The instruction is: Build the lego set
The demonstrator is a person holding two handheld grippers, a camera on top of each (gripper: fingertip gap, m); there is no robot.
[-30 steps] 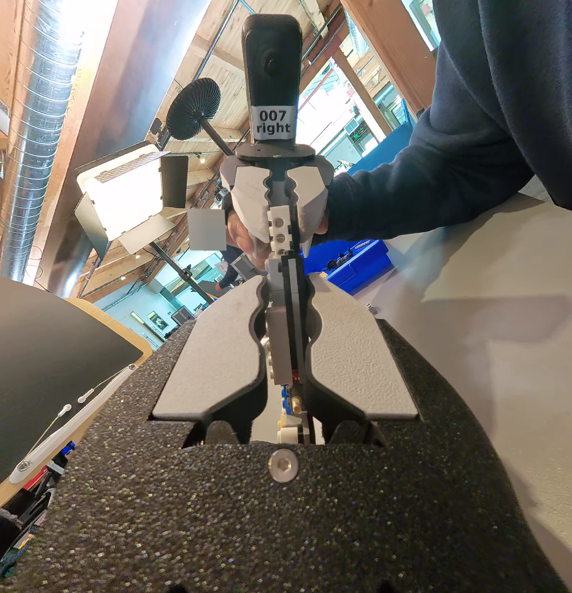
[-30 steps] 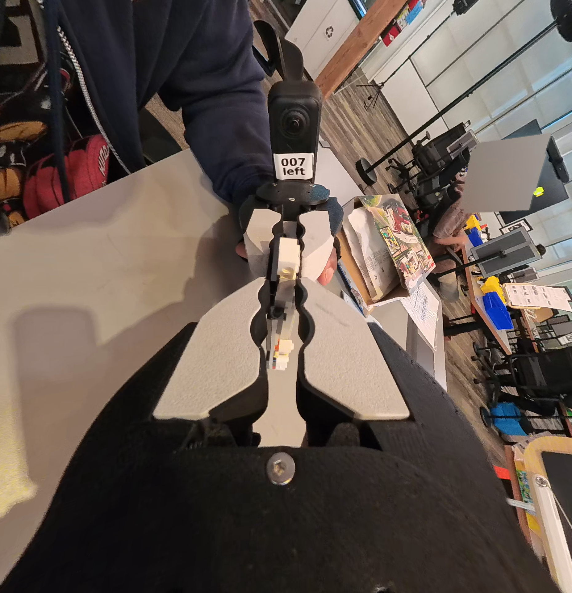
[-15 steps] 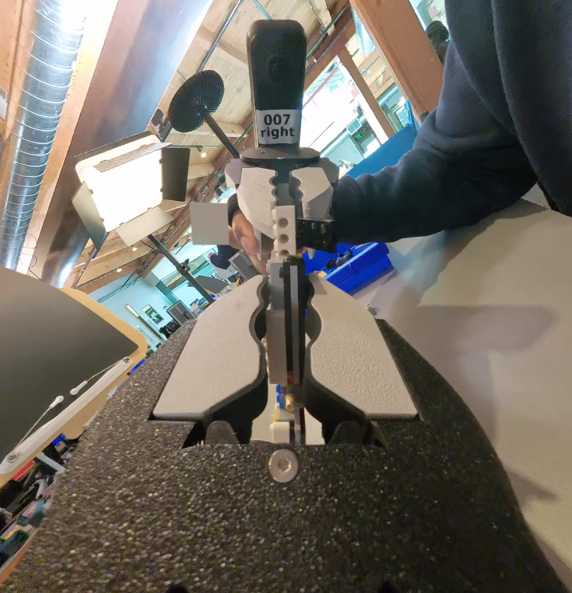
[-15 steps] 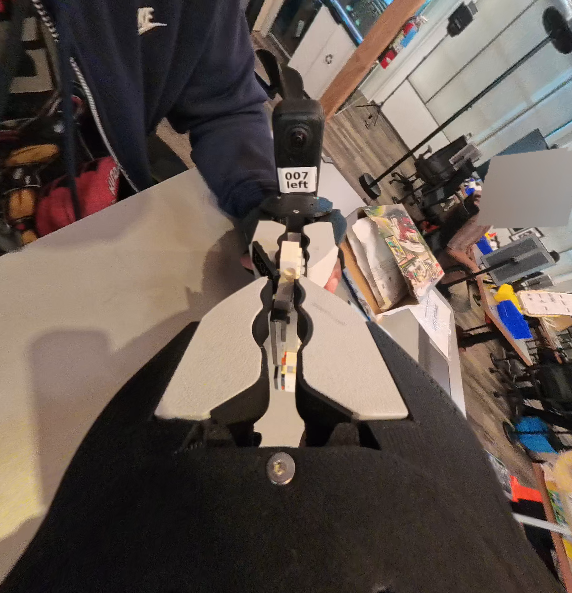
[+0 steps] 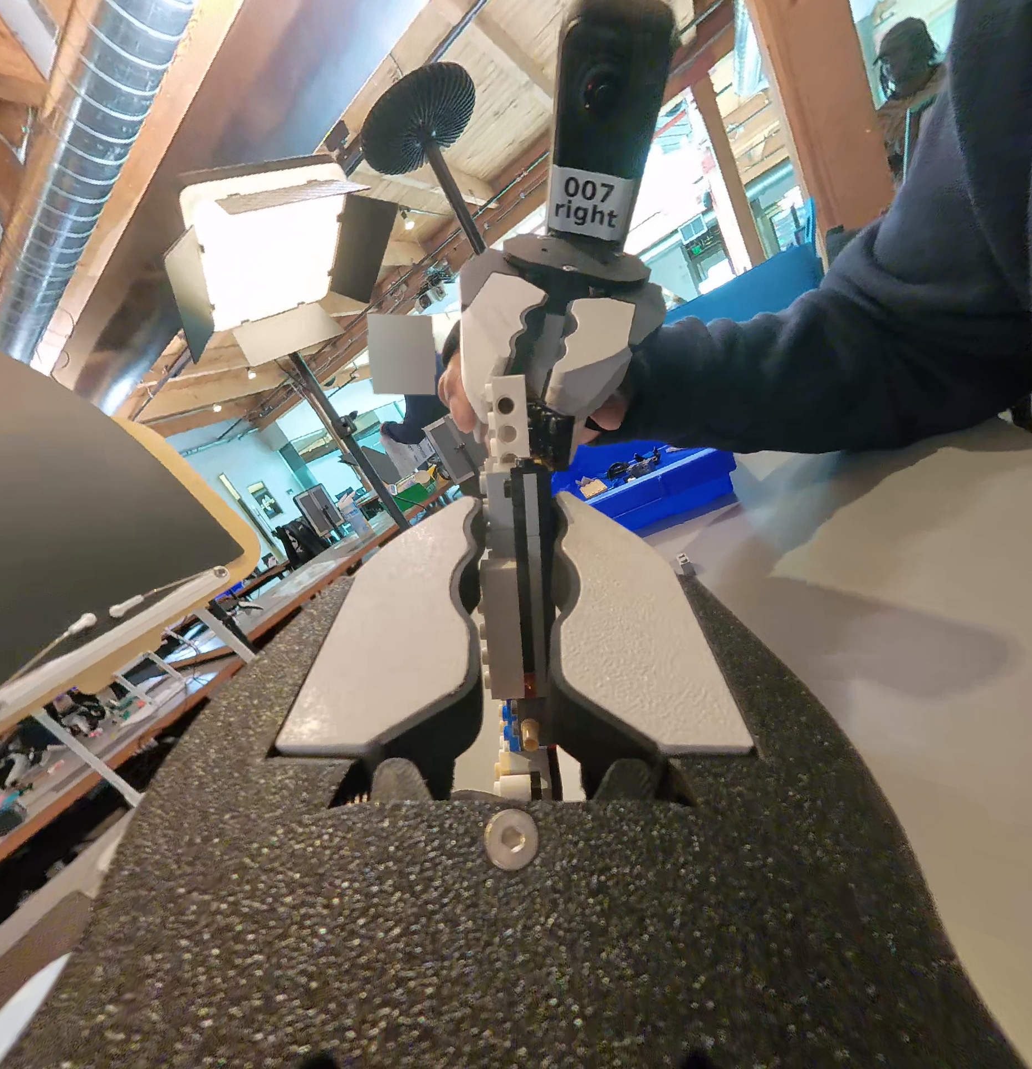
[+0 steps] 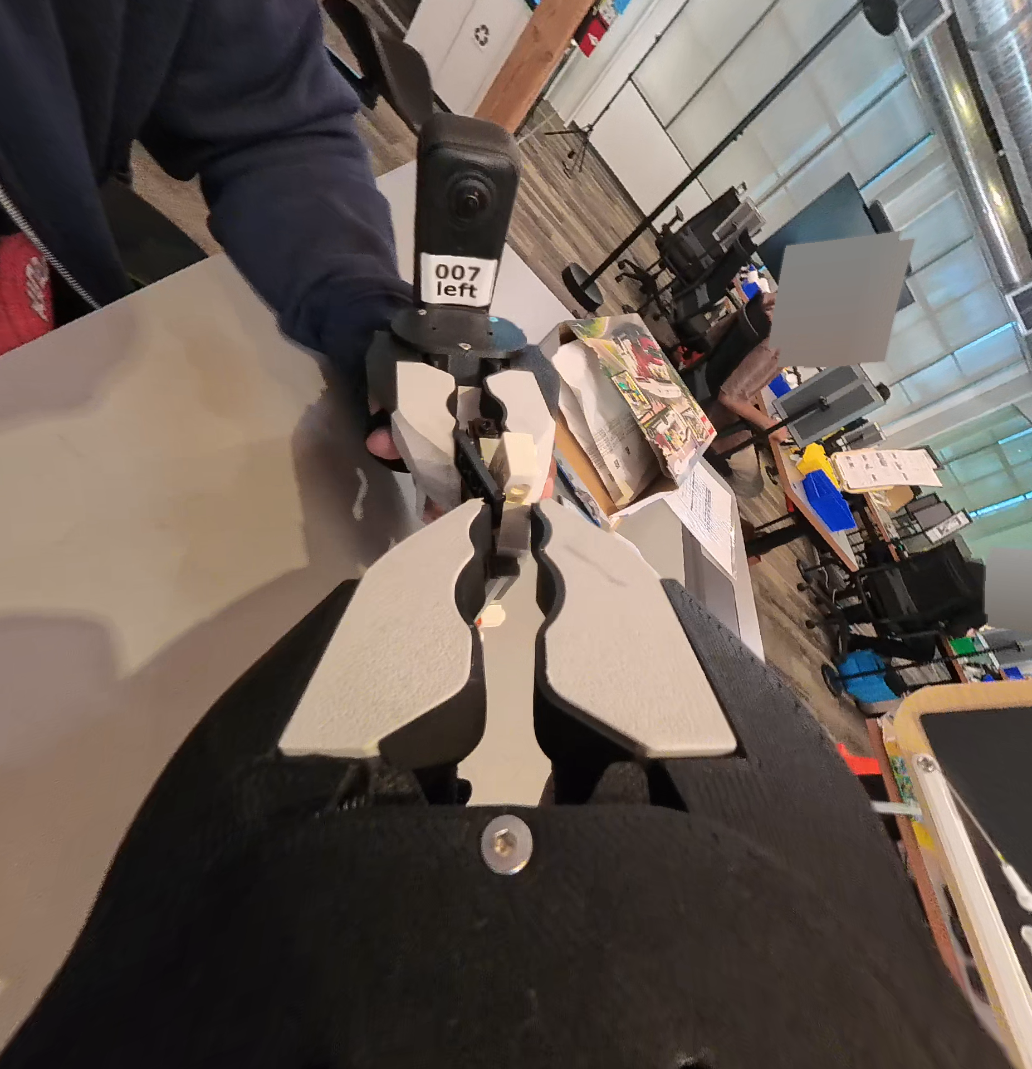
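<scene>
The left gripper (image 5: 516, 532), a 2-finger unit with pale grey, fine-grained plastic fingers (image 5: 409, 625) of wavy inner profile on a black speckled foam-textured body, is closed to a narrow slot on a long, flat toy-brick assembly (image 5: 513, 607). Both pads press against the assembly's sides. The assembly is built of smooth grey plates with round studs on one side and a thin black strip along its centre; small blue, white and tan pieces show at its near end, inside the gripper throat.

At the far end of the assembly stands a white perforated brick beam (image 5: 506, 419) with round holes, with a small black brick piece (image 5: 551, 431) just beside it. The right gripper (image 5: 545, 382), of the same grey plastic and held by a hand (image 5: 461, 399) in a dark navy sleeve, faces the left one across this end.

In the right wrist view, the right gripper's fingers (image 6: 421, 607) stand a narrow way apart, clamped on a short grey and black brick section (image 6: 510, 535). Its pads touch that section on both sides. Just beyond it, the cream-white block end (image 6: 519, 460) sits between the left gripper's fingers.

Below lies a smooth matt grey tabletop (image 6: 126, 463). Farther off are an open cardboard box with a printed colour lid (image 6: 635, 405), a blue plastic bin (image 5: 664, 486) and a square studio light panel with black flaps (image 5: 264, 260).
</scene>
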